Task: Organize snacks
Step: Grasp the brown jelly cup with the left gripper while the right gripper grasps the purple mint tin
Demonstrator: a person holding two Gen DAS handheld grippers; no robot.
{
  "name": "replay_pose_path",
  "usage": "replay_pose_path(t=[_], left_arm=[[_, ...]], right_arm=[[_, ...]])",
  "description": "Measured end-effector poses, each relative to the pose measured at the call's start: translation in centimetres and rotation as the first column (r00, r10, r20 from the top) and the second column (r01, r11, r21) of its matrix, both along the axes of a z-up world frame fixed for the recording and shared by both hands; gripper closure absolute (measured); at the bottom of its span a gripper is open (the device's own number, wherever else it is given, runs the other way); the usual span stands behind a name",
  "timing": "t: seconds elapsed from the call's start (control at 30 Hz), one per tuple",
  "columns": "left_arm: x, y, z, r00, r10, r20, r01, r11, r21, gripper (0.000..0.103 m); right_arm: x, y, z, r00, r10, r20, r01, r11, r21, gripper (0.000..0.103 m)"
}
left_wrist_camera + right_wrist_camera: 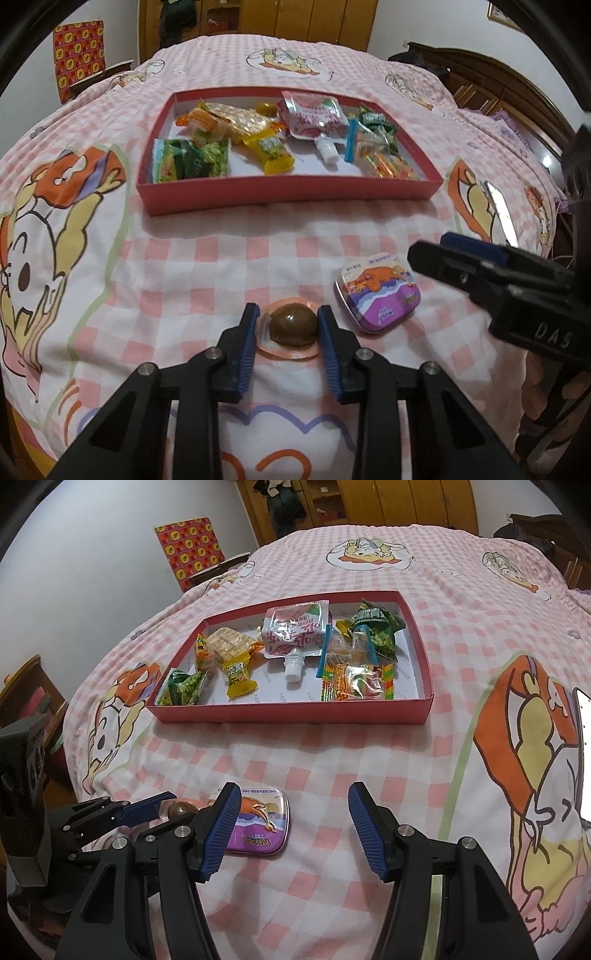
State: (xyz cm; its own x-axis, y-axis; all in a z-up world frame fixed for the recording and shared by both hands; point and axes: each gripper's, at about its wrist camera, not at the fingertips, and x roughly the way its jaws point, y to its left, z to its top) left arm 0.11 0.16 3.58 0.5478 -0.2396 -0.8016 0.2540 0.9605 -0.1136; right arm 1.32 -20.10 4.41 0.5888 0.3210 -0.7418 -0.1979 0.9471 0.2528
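Near the bed's (207, 266) front edge, our left gripper (287, 316) clasped one egg (293, 325) beside one tin (376, 295); our right gripper (291, 808) gaped empty.

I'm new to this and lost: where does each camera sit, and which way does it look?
Left wrist: on the left gripper, looking down at its fingers around a brown sweet; right gripper intrudes.
Right wrist: on the open right gripper, over the bedspread; left gripper shows.
Both share the red box and purple tin.
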Motion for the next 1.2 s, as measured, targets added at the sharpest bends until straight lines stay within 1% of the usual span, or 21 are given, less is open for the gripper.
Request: replay_pose_path(t=[0.37, 0.53, 0.63, 0.73, 0.93, 1.07, 1.2], left_arm=[[0.3, 2.5, 1.2, 0.996, 0.084, 0.034, -0.084, 0.996, 0.0, 0.07], [0.6, 3.6, 1.4, 0.993, 0.11, 0.032, -0.109, 0.994, -0.018, 0.07], [0.7, 3.9, 1.2, 0.993, 0.114, 0.022, -0.113, 0.993, -0.028, 0.07], [0.8, 4.0, 1.2, 0.993, 0.116, 0.022, -0.115, 0.993, -0.032, 0.07], [0.7, 4.2, 1.1, 0.992, 0.123, 0.024, -0.122, 0.992, -0.034, 0.07], [0.7, 4.2, 1.2, 0.993, 0.119, 0.027, -0.118, 0.992, -0.039, 0.07], [0.6, 3.9, 1.3, 0.994, 0.11, 0.027, -0.109, 0.993, -0.045, 0.07]], right_arm=[[-0.4, 1.6, -0.4, 0.999, 0.042, -0.025, -0.041, 0.999, 0.019, 0.041], [-0.6, 3.5, -1.1, 0.996, 0.076, -0.051, -0.077, 0.997, -0.007, 0.041], [-0.7, 4.4, -1.6, 0.994, 0.088, -0.067, -0.091, 0.995, -0.038, 0.041], [-0.8, 5.0, -1.8, 0.994, 0.095, -0.062, -0.1, 0.993, -0.07, 0.04], [-0.6, 5.0, -2.5, 0.993, 0.091, -0.077, -0.096, 0.993, -0.067, 0.039], [-0.7, 5.4, -2.6, 0.994, 0.092, -0.061, -0.097, 0.991, -0.087, 0.039], [-0.7, 5.2, -2.5, 0.994, 0.095, -0.057, -0.099, 0.993, -0.069, 0.04]])
